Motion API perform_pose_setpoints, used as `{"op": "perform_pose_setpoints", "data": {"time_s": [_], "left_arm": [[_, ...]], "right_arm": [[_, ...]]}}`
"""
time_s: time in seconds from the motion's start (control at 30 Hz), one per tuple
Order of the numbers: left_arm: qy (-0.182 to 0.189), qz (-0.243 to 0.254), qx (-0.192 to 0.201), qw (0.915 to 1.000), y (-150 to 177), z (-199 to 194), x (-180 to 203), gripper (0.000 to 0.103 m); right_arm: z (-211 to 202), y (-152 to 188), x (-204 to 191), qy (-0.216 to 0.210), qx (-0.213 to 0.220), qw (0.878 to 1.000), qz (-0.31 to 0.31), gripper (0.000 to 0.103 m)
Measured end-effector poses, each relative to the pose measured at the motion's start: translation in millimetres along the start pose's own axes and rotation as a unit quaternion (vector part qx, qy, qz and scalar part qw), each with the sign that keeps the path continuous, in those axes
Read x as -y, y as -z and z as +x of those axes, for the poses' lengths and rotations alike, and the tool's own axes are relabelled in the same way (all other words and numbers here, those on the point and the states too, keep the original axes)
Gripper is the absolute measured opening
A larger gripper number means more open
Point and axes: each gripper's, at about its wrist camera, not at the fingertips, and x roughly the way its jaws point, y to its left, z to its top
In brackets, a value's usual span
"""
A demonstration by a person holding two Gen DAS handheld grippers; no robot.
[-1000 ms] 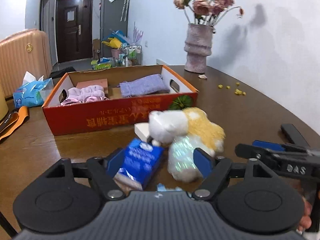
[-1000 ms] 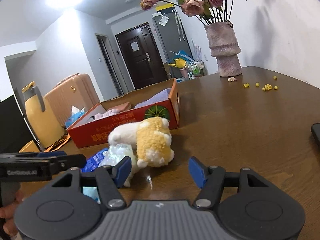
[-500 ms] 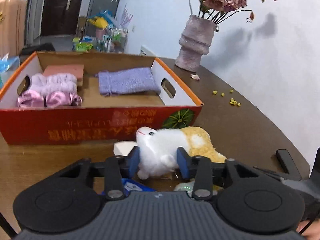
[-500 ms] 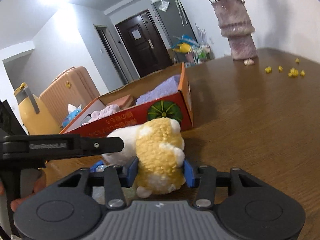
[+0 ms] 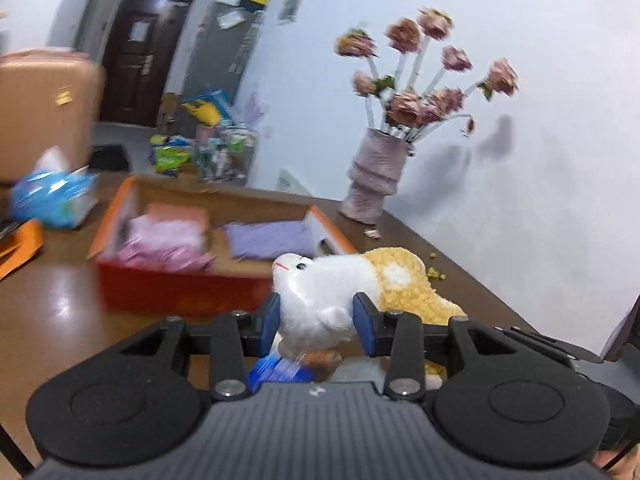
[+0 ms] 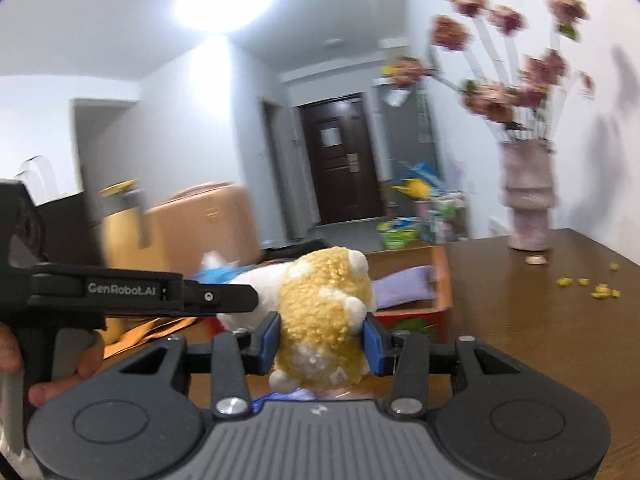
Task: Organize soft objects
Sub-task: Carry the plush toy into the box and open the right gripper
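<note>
Jaws: both pairs are clamped on one plush toy (image 5: pixel 320 300); the left gripper (image 5: pixel 316 316) pinches its white head end, the right gripper (image 6: pixel 320 338) pinches its yellow woolly rear (image 6: pixel 320 312).
Toy position: held clear of the brown table (image 5: pixel 56 308), just in front of the red cardboard box (image 5: pixel 176 292) and about level with its rim.
Step in hand: by my reading, carrying the toy over to the box, both grippers sharing the load.
Next move: probably forward over the near wall, then lower into the bare cardboard patch between the piles; both pairs should open together so the soft body does not twist or snag.
Box contents: pink fluffy bundle (image 5: pixel 164 240) at the left, purple folded cloth (image 5: pixel 268 238) at the right, a pinkish flat piece behind the bundle.
Under the toy: blue packet (image 5: pixel 280 370) on the table, partly hidden.
Beyond: vase of flowers (image 5: pixel 374 176) on the table, well apart from the box.
</note>
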Motion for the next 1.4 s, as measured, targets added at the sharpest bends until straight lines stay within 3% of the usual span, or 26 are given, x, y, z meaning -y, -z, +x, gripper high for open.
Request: {"op": "perform_pose_setpoints", "data": {"time_s": [0.27, 0.43, 0.6, 0.77, 0.9, 1.0, 1.13, 1.23, 1.4], "left_arm": [[-0.085, -0.089, -0.014, 0.9923, 75, -87, -65, 0.039], [-0.114, -0.088, -0.025, 0.9892, 97, -104, -84, 0.039], [-0.097, -0.090, -0.040, 0.9904, 108, -102, -92, 0.041], [-0.086, -0.069, -0.044, 0.9929, 109, -95, -93, 0.051], [-0.083, -0.093, -0.029, 0.9918, 110, -93, -98, 0.045], [-0.068, -0.112, -0.030, 0.9909, 93, -86, -102, 0.043], [-0.039, -0.075, 0.013, 0.9964, 43, -63, -86, 0.043], [-0.002, -0.048, 0.017, 0.9987, -2, -20, -73, 0.041], [0.042, -0.009, -0.012, 0.9990, -60, 69, -54, 0.040]], "right_arm": [[8, 47, -95, -0.090, -0.091, 0.990, -0.055, 0.042], [20, 72, -126, -0.114, -0.138, 0.983, -0.043, 0.042], [21, 84, -133, -0.104, -0.168, 0.980, -0.029, 0.042], [21, 94, -128, -0.105, -0.171, 0.980, -0.012, 0.042], [29, 87, -130, -0.102, -0.181, 0.978, -0.027, 0.041], [27, 73, -130, -0.103, -0.159, 0.981, -0.041, 0.040], [26, 43, -111, -0.095, -0.108, 0.989, -0.025, 0.040], [36, 10, -83, -0.073, -0.078, 0.994, -0.013, 0.039], [69, -40, -17, -0.027, -0.059, 0.998, 0.020, 0.039]]}}
